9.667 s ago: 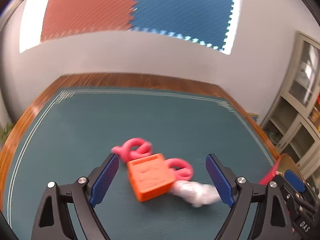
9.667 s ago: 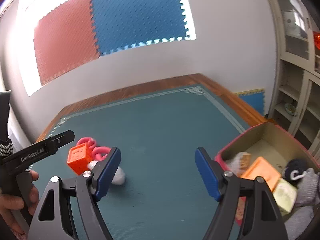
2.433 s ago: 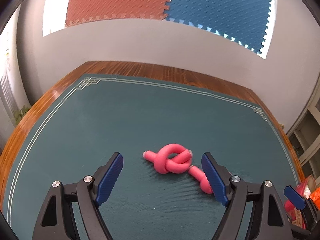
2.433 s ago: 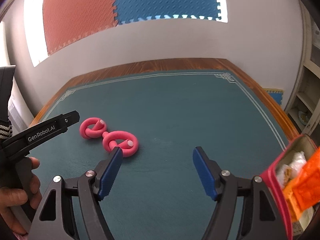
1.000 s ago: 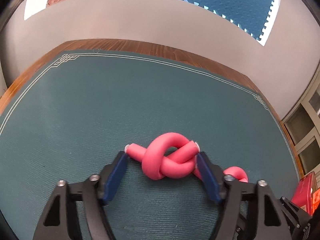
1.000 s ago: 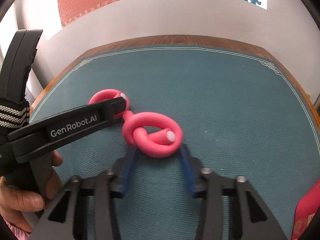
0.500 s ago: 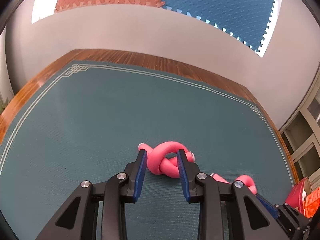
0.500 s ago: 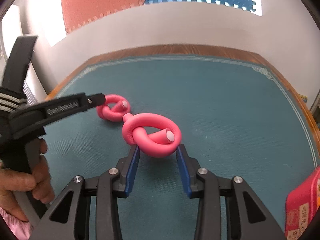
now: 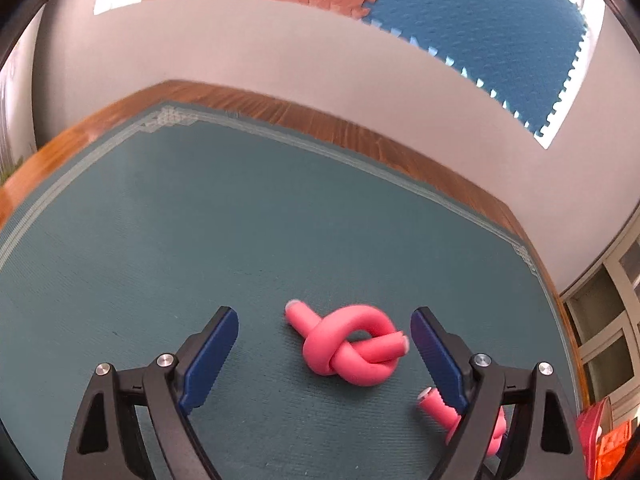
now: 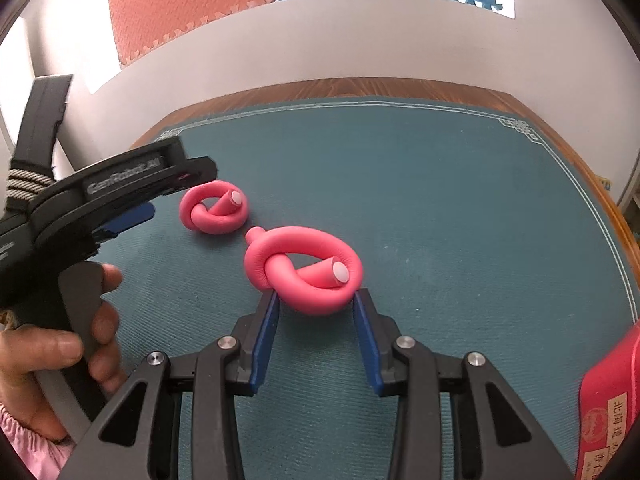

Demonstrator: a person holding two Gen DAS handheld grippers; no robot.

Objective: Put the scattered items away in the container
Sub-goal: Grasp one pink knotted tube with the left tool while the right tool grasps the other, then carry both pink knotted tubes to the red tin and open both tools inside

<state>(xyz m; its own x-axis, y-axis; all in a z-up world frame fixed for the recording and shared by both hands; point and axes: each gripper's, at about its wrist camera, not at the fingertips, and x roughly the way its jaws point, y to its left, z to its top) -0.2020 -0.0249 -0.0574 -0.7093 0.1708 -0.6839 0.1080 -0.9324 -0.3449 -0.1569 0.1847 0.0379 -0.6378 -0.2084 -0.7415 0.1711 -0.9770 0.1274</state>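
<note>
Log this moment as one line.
left gripper: open, over far knot | right gripper: shut on near knot | box: right

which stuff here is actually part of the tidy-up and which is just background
Part of the job:
- far pink knot, lying between the open left gripper pads
- near pink knot, gripped by the right gripper
- red container, at the right edge

Just there:
- green mat
- foam tiles on the wall
- cabinet
</note>
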